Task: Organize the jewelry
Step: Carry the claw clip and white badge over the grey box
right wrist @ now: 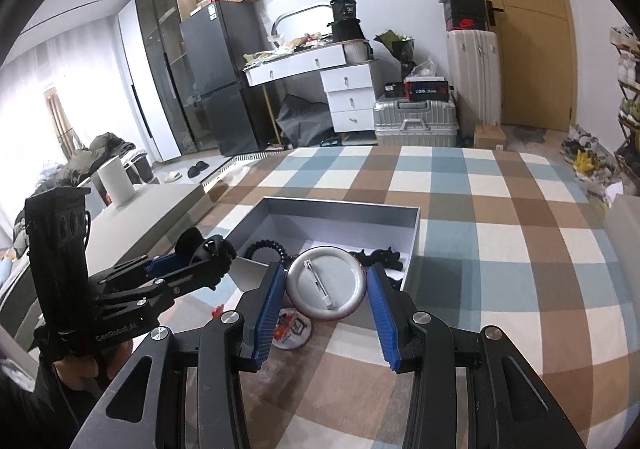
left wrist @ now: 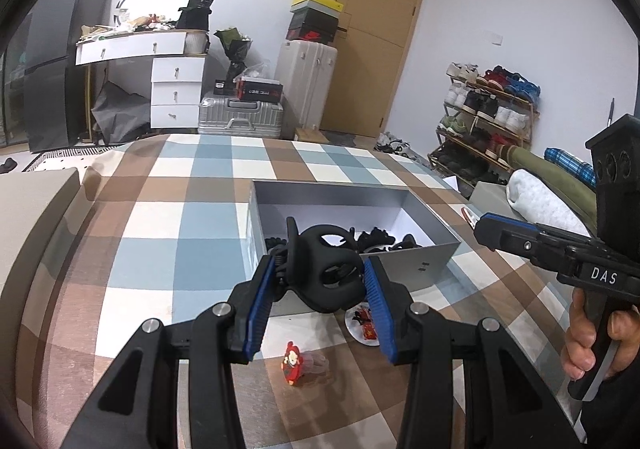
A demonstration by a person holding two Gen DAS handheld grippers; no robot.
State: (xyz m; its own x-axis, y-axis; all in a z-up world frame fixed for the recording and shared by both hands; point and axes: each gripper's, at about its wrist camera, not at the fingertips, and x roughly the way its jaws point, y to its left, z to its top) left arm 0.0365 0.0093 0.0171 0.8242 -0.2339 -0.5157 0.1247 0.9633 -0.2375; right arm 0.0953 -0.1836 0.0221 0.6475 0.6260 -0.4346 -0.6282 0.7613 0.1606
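In the left wrist view my left gripper [left wrist: 320, 264] is shut on a black hair claw clip [left wrist: 326, 269], held just above the near wall of an open grey box [left wrist: 328, 191]. Several black hair pieces [left wrist: 376, 239] lie in the box. In the right wrist view my right gripper [right wrist: 325, 269] is shut on a round pin badge [right wrist: 326, 285], its silver back and pin facing me, over the box's [right wrist: 340, 205] near edge. The left gripper [right wrist: 218, 257] shows there at the left with the clip [right wrist: 192, 243]. On the cover lie a second badge [left wrist: 364, 325] [right wrist: 292, 329] and a red figure clip [left wrist: 294, 363].
The box rests on a bed with a checked blue, brown and white cover [right wrist: 500, 249]. The right gripper [left wrist: 482, 227] and a hand [left wrist: 588, 341] reach in from the right. A grey bench [right wrist: 152, 217] runs along the left. Suitcases [left wrist: 240, 117] and a shoe rack [left wrist: 488, 117] stand beyond.
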